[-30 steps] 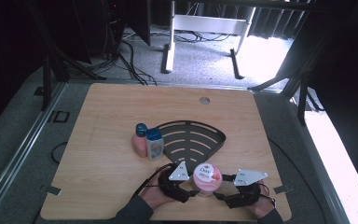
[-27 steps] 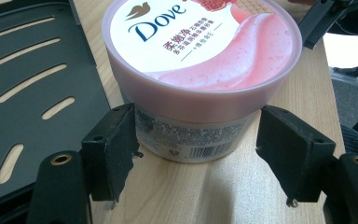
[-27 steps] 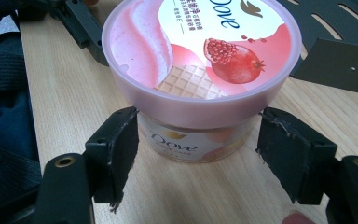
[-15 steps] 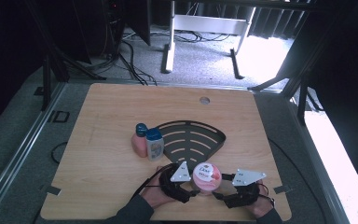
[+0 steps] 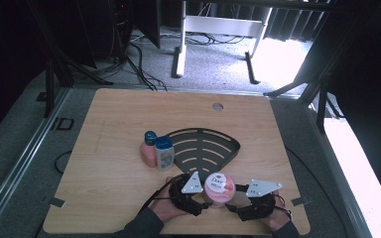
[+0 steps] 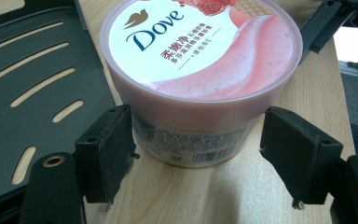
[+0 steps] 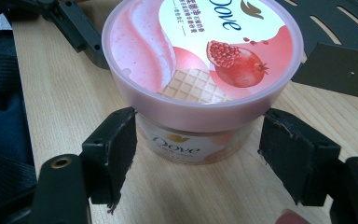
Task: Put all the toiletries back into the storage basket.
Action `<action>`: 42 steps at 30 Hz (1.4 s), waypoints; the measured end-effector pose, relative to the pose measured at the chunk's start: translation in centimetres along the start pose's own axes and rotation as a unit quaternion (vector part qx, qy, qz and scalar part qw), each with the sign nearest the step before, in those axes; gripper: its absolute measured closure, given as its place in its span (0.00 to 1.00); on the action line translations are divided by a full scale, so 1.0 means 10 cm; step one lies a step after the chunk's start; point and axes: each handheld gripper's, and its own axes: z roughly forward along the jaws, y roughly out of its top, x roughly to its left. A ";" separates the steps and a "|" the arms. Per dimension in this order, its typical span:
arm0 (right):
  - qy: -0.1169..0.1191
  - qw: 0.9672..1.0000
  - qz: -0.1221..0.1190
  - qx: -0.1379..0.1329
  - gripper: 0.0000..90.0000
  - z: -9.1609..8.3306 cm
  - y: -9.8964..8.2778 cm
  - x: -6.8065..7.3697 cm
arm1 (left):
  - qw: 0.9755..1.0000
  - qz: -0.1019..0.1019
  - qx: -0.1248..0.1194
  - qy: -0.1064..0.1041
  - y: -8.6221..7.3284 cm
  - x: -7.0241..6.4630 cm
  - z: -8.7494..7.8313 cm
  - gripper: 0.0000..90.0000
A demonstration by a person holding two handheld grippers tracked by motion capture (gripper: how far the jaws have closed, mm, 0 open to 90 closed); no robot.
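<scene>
One Dove tub (image 6: 200, 74), pomegranate-printed lid, stands just beside my slotted black tray (image 5: 203, 148). Both my left gripper (image 6: 198, 158) and right gripper (image 7: 196, 154) are spread around it; two bottles (image 5: 158, 151) flank the tray.

Lab, metal frame legs (image 5: 181, 44), floor cables (image 5: 134, 59)

The round pink plastic tub (image 6: 200, 88) had a smooth, glossy printed lid. It stood on a matt, pale wood-grain table (image 5: 109, 119). Beside it, the black slotted tray (image 6: 32, 93) looked matt.
</scene>
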 end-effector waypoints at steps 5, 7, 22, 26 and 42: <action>0.000 1.000 -0.003 0.003 0.30 -0.01 0.02 0.00 | 1.000 -0.001 -0.001 0.003 0.01 -0.01 -0.02 0.29; 0.002 1.000 -0.006 0.002 0.30 -0.01 0.04 0.00 | 1.000 0.000 0.000 0.006 0.02 -0.02 -0.03 0.29; 0.001 1.000 -0.016 -0.004 0.30 -0.05 0.18 -0.06 | 1.000 0.003 0.001 0.019 0.15 0.05 -0.13 0.29; -0.003 1.000 -0.020 -0.009 0.30 -0.08 0.24 -0.10 | 1.000 -0.001 0.000 0.023 0.21 0.08 -0.16 0.29; -0.002 1.000 -0.021 -0.012 0.30 -0.10 0.38 -0.22 | 0.999 -0.009 -0.003 0.033 0.31 0.18 -0.20 0.29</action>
